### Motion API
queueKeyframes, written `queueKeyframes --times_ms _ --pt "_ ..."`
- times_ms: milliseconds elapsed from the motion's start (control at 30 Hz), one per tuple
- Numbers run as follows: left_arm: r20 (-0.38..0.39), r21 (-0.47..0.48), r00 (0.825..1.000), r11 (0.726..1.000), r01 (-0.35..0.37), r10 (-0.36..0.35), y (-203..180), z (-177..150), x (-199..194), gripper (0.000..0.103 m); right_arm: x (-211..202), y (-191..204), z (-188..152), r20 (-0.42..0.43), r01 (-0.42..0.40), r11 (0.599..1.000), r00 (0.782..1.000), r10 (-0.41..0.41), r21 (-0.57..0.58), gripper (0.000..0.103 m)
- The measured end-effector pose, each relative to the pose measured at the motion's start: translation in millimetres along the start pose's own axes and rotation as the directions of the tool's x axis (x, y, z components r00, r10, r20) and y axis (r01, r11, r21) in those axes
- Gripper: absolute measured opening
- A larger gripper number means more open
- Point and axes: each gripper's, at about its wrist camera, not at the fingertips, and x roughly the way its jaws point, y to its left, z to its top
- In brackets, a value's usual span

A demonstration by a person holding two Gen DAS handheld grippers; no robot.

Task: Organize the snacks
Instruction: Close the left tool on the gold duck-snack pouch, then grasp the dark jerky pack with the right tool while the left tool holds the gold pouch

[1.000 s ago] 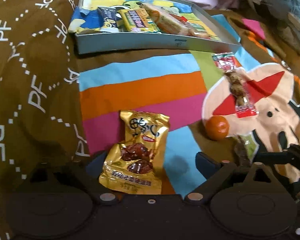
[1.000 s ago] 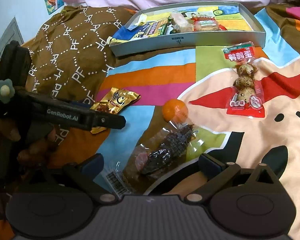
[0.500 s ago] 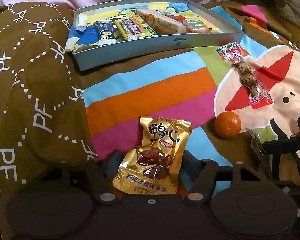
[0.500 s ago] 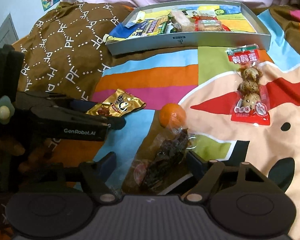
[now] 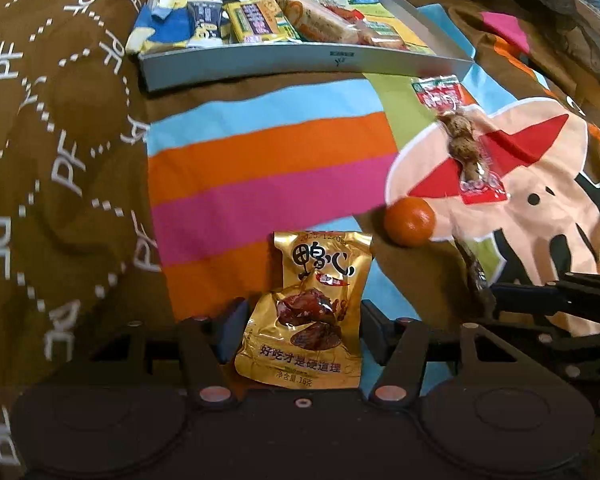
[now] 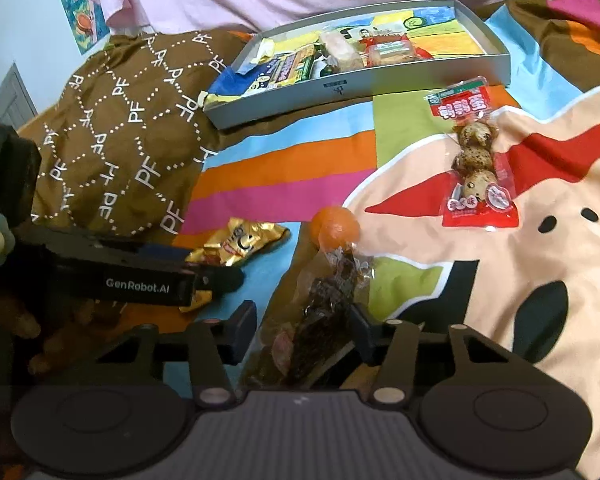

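My left gripper [image 5: 300, 330] is shut on a gold snack packet [image 5: 306, 320] and holds it upright over the striped blanket. My right gripper [image 6: 304, 330] is shut on a clear packet of dark dried snack [image 6: 320, 316], lifted off the blanket. The gold packet also shows in the right wrist view [image 6: 236, 246], held by the left gripper [image 6: 216, 280]. A grey tray [image 5: 300, 66] with several snacks lies at the far side; it also shows in the right wrist view [image 6: 340, 92].
A small orange [image 5: 409, 221] and a red packet of quail eggs [image 5: 462, 140] lie on the blanket right of centre. The orange [image 6: 335, 228] sits just beyond the clear packet. Brown patterned fabric [image 5: 52, 160] rises on the left.
Both grippers closed on their packets and lifted them. The gold packet and the clear packet now hang between the fingers instead of lying flat.
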Motion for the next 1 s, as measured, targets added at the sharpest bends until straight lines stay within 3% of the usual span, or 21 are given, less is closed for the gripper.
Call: queueKeyframes --times_ms 267,367,1000 --pt "-0.027 -0.05 0.999 0.998 -0.034 0.032 -21.9 -16.7 -11.0 0.06 -19.9 -18.8 -10.2 0.033 -0.009 0.999 0.999 0.007 0.053 0.056" --pt "-0.026 -0.071 0.999 0.997 -0.036 0.034 -29.6 -24.0 -17.7 0.06 -20.1 -24.2 -16.5 0.006 0.0 0.998 1.0 -0.001 0.059 0.054" --pt "0.017 0.026 0.999 0.999 -0.043 0.042 -35.8 -19.1 -5.7 0.069 -0.6 -13.7 -9.0 -0.017 0.03 1.0 0.999 -0.03 -0.003 0.064"
